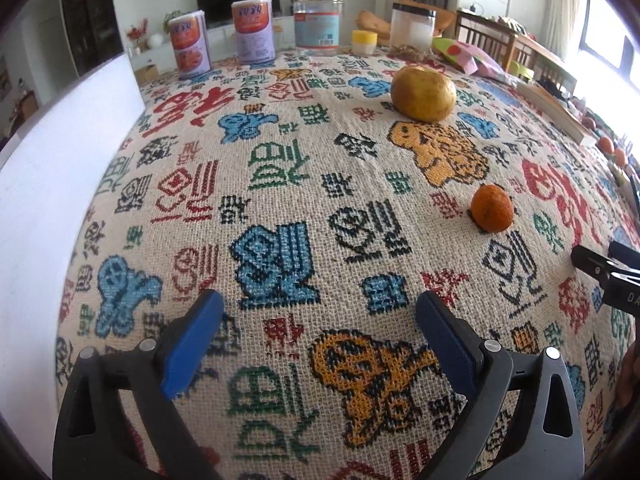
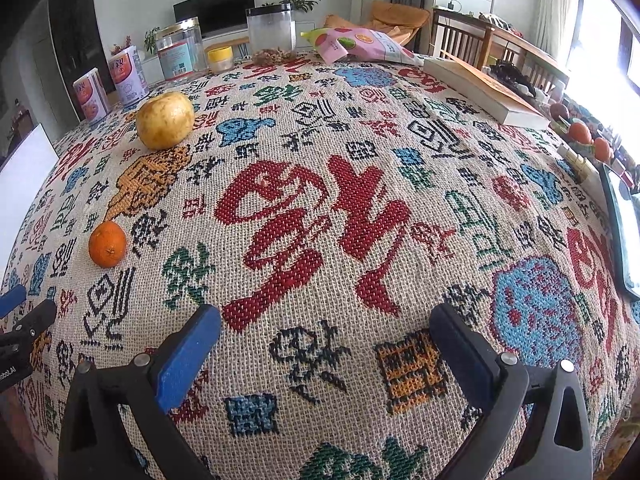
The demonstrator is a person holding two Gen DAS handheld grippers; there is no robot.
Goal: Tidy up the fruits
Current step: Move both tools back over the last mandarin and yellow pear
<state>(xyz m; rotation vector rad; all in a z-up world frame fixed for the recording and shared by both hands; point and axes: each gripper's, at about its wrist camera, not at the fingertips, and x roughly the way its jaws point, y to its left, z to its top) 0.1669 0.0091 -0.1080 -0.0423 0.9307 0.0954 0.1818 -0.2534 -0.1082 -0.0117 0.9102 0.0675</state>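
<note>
Woven cloth (image 1: 280, 200), patterned with red, blue and green characters, covers the table I am working over. My left gripper (image 1: 320, 316) hangs low at the bottom of its frame, blue pads spread wide with nothing between them. My right gripper (image 2: 326, 328) sits likewise at the bottom of its own view, fingers apart and empty; its black tip also pokes in at the right edge of the left view.

Two fruits lie on the cloth. A small orange (image 1: 491, 208) rests right of centre in the left view and at the left edge of the right view, beside an orange woven figure. A larger yellow pear (image 1: 423, 93) sits farther back, upper right in the left view and upper left in the right, well apart from the orange.

Along the far edge stand two labelled tins (image 1: 253, 30), a clear jar (image 1: 318, 19) with a gold lid, a small yellow-capped pot (image 1: 364, 41) and a black-lidded canister (image 1: 412, 26). A pink snack bag (image 2: 360, 46) and a thick book (image 2: 484, 90) lie at upper right in the right view; more small oranges (image 2: 580, 132) show beyond the book at the right edge.
</note>
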